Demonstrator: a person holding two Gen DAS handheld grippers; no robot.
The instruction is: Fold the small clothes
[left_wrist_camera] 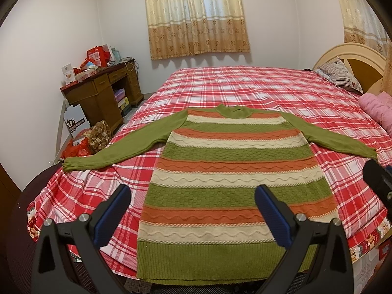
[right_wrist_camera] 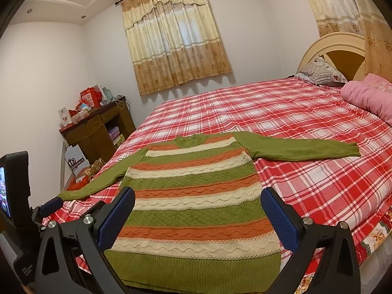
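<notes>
Sweater (left_wrist_camera: pixel 232 171): knit, green sleeves and ribbed hem, body banded green, orange and cream with wavy cable ridges, spread flat and face up on the plaid bedsheet (left_wrist_camera: pixel 281 90), sleeves out to both sides, hem at the near bed edge. My left gripper (left_wrist_camera: pixel 193 210) hovers above the hem end, blue textured pads wide apart, holding nothing. My right gripper (right_wrist_camera: pixel 198 216) is likewise spread and empty, level over the lower body.

There is one striped sweater (left_wrist_camera: pixel 232 171), one bed (left_wrist_camera: pixel 269 85), two curtains, one pillow (left_wrist_camera: pixel 339 76) and one pink blanket (right_wrist_camera: pixel 367 98).
</notes>
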